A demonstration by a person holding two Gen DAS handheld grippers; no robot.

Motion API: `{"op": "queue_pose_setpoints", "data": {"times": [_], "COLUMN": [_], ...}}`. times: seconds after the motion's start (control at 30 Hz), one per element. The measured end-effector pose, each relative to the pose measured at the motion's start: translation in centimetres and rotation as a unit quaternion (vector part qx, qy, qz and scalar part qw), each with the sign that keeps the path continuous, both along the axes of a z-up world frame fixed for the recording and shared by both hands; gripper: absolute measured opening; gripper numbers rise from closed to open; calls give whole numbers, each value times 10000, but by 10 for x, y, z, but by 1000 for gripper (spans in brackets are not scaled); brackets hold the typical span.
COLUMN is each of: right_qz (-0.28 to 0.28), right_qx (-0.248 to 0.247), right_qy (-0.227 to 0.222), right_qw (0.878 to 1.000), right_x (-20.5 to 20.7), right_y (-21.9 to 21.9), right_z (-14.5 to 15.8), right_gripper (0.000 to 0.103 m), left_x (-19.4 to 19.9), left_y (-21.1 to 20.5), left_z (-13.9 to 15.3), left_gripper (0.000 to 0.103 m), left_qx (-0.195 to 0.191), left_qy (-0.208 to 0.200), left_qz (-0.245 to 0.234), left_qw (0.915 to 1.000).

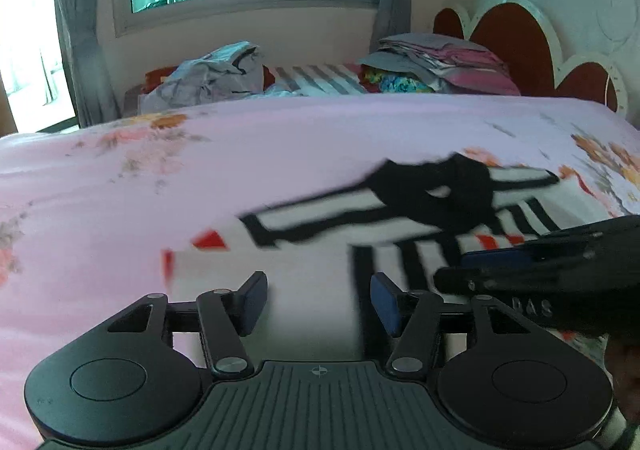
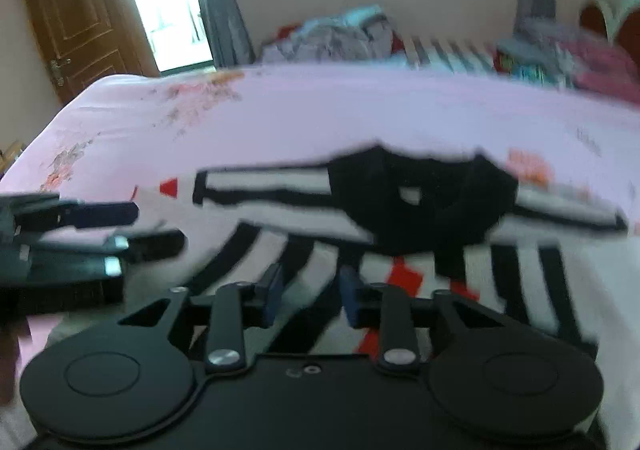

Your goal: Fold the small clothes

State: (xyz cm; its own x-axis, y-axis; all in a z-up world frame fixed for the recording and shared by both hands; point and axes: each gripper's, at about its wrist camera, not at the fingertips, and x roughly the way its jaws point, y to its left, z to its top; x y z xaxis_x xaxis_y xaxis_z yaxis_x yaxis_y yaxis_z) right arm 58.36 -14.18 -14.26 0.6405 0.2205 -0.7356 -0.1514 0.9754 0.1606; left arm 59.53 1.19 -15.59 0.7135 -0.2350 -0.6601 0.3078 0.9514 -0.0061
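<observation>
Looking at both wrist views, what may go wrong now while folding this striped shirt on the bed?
1. Both grippers, left gripper and right gripper, stand open with nothing pinched; closing carelessly may catch the pink bedsheet under the striped shirt.
2. The two grippers sit close side by side, so they may knock together.
3. Both views are blurred, so aiming at a hem may miss.
</observation>
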Motion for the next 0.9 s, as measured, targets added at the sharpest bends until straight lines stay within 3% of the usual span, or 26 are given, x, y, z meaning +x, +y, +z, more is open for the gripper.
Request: {"op": "queue_pose_setpoints", "data": {"times": [0.1,0.2,0.33,0.5,0.6,0.7,0.9], "right_qz": [-72,-715,-828,-627,-409,-535,-740], "right_qx": [-326,-1098,-949,-586,-570,-729,-891], "right_qy": [-41,-62,-36,-213,-169,-10,-2], "right_qw": [9994,9914,9920,9961,9974,9959,9933], "right_x": [-21,-46,-56,-78,-86,-84,-84], "right_y": [-18,-60,-79,-71,-63,-68,-81], "right_z": [3,-4,3,19,14,-1,-3], "right_gripper": [26,24,25,29,27,21,20], "left_x": [-16,-39,-51,-85,-95,-90,-93], "left_y": [7,24,18,23,24,23,22], "left_z": [-18,-34,-26,1,-4,-18,-24], "left_gripper": [57,57,58,58,58,58,58], "left_qx": [-3,383,742,397,321,438,468], "left_qy": [207,-178,-419,-484,-280,43,-82], "left_qz": [320,376,392,611,662,671,605], "left_qw": [9993,9984,9956,9962,9969,9968,9970]}}
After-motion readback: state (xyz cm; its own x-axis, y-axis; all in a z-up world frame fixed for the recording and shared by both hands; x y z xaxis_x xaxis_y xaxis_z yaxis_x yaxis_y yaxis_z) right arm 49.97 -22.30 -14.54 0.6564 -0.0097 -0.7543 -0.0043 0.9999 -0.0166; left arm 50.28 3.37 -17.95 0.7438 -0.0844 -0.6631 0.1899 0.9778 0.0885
